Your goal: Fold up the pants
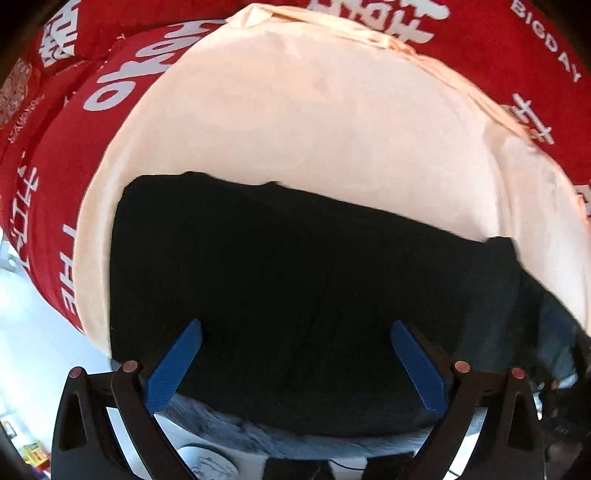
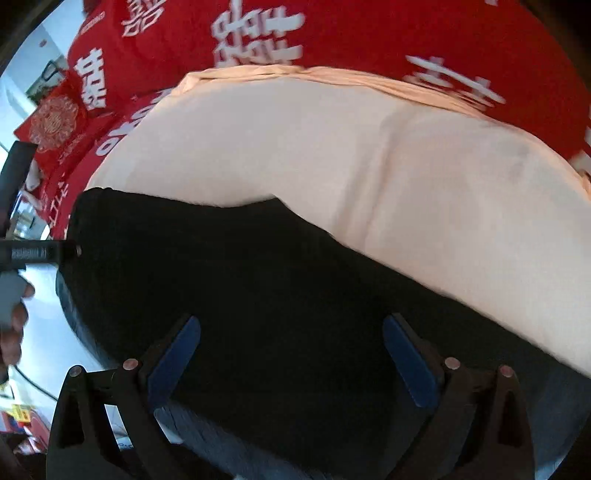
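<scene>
The work surface is covered by a red cloth with white printed characters (image 1: pixel 498 40), and a pale cream sheet of smooth fabric (image 1: pixel 314 122) is spread over its middle; in the right wrist view the same red cloth (image 2: pixel 369 33) lies beyond the cream sheet (image 2: pixel 424 192). The black pants of soft dark fabric (image 1: pixel 295 277) lie on the near part of the cream sheet, in a flat, roughly rectangular bundle whose far edge runs across the sheet and whose near edge reaches the front edge of the surface. In the right wrist view the black pants (image 2: pixel 240 288) fill the lower half of the frame, with their far edge slanting down to the right. The left gripper (image 1: pixel 295 328) is positioned over the near part of the pants; its jaws are spread wide apart, released, with nothing between the blue pads (image 1: pixel 173 365). The right gripper (image 2: pixel 291 325) is likewise positioned over the pants, jaws released and wide apart, its blue pads (image 2: pixel 410 362) holding no fabric. Whether either set of pads touches the cloth cannot be determined. At the left edge of the right wrist view, a hand (image 2: pixel 14 325) grips a black handle. A red packet with an ornate pale emblem (image 2: pixel 55 118) lies on the red cloth at far left.
</scene>
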Demonstrator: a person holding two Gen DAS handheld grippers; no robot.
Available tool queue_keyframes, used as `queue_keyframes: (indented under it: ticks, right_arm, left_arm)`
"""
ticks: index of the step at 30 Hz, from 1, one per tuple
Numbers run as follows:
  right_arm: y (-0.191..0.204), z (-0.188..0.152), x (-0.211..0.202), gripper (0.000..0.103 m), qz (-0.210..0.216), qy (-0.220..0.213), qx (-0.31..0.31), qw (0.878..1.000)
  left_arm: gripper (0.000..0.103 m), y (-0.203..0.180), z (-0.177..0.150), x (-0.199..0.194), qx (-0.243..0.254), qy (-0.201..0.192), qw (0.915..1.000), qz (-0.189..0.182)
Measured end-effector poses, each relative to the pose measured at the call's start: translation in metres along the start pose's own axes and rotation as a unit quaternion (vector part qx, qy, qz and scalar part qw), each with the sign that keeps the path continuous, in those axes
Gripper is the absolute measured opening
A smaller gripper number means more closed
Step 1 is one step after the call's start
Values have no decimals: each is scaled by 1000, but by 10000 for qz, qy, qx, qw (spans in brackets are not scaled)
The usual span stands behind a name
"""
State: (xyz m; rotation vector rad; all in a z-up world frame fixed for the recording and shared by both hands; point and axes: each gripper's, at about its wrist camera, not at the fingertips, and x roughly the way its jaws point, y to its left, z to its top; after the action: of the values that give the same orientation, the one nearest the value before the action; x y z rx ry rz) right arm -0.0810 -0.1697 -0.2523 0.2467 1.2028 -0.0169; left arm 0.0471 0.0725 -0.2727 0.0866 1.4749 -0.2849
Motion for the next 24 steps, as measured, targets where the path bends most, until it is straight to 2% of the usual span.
queue_keyframes:
  ticks: [3,4,5,7,9,13,15,18,20,24]
  right_arm:
    - [-53,-36,-10,100,-368,247,514,9977]
    - [-71,-49,-18,100,-470,178,599,9969]
    - [-91,-62,-30,100,-500,28,655,9966]
    - [-131,-84,-47,100,-898,169,762,9929]
    - [-170,-104,-61,100,-1076,176,994,9891]
    - [-266,-154,-97,100,-1503,133,1636,9749]
    - [-322,-183,-123,100,-1768,64,2143,9606]
    - [-360,-208,-161,101,-2077,174,2604,9427]
    - [-371,-230,-204,101,-1808,-92,2905,9396]
    - [-368,-252,-264,101,-1686,-223,3031,9377]
  left_arm:
    - [101,-39,-8,-3,181,219,9987,-434]
    - [101,-51,-12,-3,299,260,9980,-492]
    - [101,-71,-17,-2,506,323,9965,-582]
    - [101,-113,-26,-1,912,356,9928,-690]
    - [101,-154,-37,4,1232,409,9882,-815]
    - [101,-243,-66,25,1598,735,9793,-1001]
    - [101,-296,-77,36,1906,817,9718,-1121]
    - [101,-360,-95,43,2117,1021,9663,-1048]
    - [101,-384,-103,36,2119,1086,9654,-1061]
    - [101,-420,-119,2,2219,1035,9657,-860]
